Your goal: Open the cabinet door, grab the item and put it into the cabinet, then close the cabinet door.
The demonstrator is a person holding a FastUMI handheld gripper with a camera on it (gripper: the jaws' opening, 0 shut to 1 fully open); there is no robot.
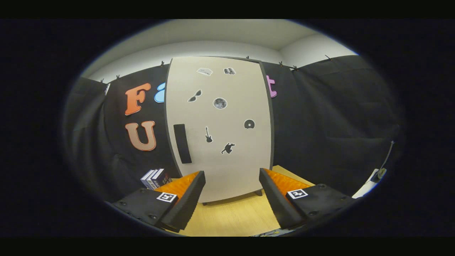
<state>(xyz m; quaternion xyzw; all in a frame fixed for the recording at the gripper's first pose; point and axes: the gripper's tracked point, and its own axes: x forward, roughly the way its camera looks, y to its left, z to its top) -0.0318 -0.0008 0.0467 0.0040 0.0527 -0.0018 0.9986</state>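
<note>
Light wood tabletop (231, 217) underfoot, pale grain, bare in the stretch between fingers and cabinet. Black cloth booth wall (330, 124) behind and to both sides of cabinet, clipped along its top edge; white room wall and ceiling (227, 39) above that.

Cabinet (220, 128) standing upright on the tabletop, straight ahead beyond the fingers. Door shut, pale grey-beige face with dark edge trim, short dark feet visible at the base. Black vertical handle (182, 143) on the door's left side, roughly mid-height. Small stickers (220, 103) scattered over the door face: sunglasses, round disc, guitar, cat shape, a few more near the top.

Stack of books (155, 177), bluish covers with white edges, left of the cabinet base, low against the cloth, partly hidden behind the left finger. Likely the item to stow, cannot confirm from here.

Right of the cabinet, well apart: white object with a cable (382, 170) rising from it, at the table's far edge; too small to identify.

Gripper (231, 199) spread wide, nothing between the fingers, nothing touched. Fingers short of the cabinet base, tabletop visible in the gap. Square marker tags on top of each finger body. Nothing between gripper and door; handle slightly left of the gripper's centre line.
</note>
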